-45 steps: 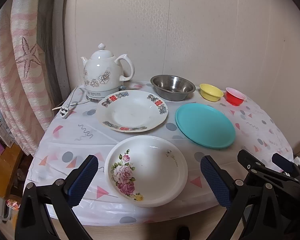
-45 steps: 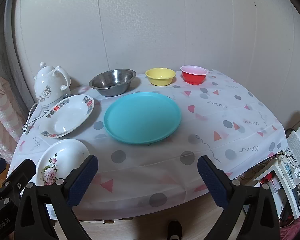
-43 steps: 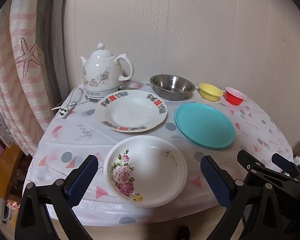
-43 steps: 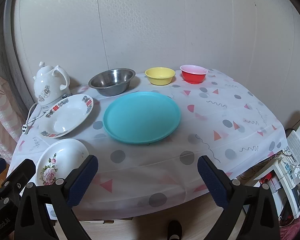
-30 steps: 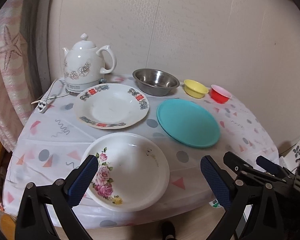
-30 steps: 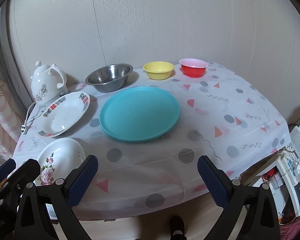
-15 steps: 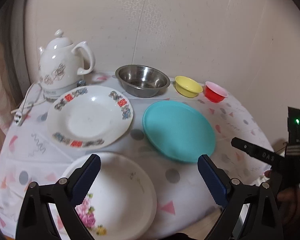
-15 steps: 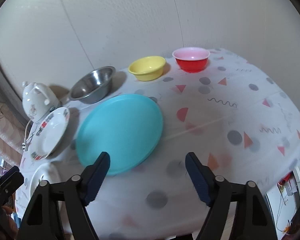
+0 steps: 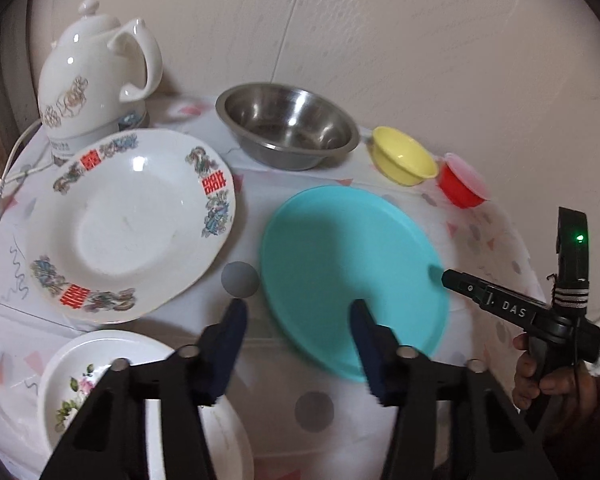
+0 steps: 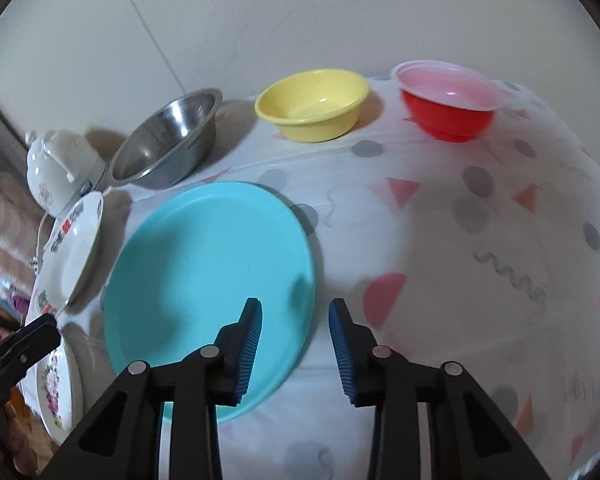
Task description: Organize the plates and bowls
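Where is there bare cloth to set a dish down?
The widest bare patch is right of the teal plate, in front of the yellow bowl and red bowl. The left side is crowded: patterned plate, floral bowl, kettle, steel bowl.

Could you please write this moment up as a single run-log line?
left claw: closing, nothing between | right claw: closing over teal plate edge, not gripping | bowls untouched
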Available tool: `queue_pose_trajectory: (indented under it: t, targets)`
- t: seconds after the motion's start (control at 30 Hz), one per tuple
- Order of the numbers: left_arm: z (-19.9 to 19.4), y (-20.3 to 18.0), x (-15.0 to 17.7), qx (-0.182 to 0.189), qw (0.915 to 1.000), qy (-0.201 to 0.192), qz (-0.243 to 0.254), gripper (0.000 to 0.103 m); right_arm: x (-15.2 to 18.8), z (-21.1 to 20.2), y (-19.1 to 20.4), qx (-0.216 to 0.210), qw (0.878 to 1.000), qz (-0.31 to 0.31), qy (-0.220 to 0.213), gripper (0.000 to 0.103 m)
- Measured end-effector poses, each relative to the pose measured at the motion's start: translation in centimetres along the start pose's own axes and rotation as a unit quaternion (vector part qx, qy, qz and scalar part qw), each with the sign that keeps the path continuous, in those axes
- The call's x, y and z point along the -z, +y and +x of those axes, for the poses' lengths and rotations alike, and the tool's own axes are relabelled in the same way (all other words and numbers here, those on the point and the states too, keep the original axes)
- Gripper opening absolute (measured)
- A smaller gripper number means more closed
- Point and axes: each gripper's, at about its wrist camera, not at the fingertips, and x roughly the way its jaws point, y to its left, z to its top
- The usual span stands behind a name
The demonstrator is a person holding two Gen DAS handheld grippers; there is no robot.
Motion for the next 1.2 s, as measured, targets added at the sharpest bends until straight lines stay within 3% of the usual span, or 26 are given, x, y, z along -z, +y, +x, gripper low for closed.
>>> queue_pose_trajectory:
  t: [0.4, 0.57, 0.87, 1.2]
  targets:
    - [5.1, -0.9, -0.8, -0.05, 0.9972, 0.05, -0.026, 0.04, -2.0, 2.4, -0.7, -0.041, 0.997, -0.059, 0.029, 0.025]
    - [5.7, -1.5, -0.7, -0.065, 0.9966, 0.046, -0.021, 0.037, -2.2, 2.6, -0.8, -0.037, 0.995, -0.084, 0.027, 0.011]
    - [5.6, -3.8, 0.4, -0.042, 0.9982, 0.043, -0.003, 0.037, -2.1, 0.6, -2.9, -0.03, 0.995, -0.095, 0.011, 0.01]
    - [6.0, -7.0, 1.2, -0.01, 0.998, 0.055, 0.029, 0.037, -0.3, -0.3, -6.9, -0.005, 0.998, -0.052, 0.021, 0.011]
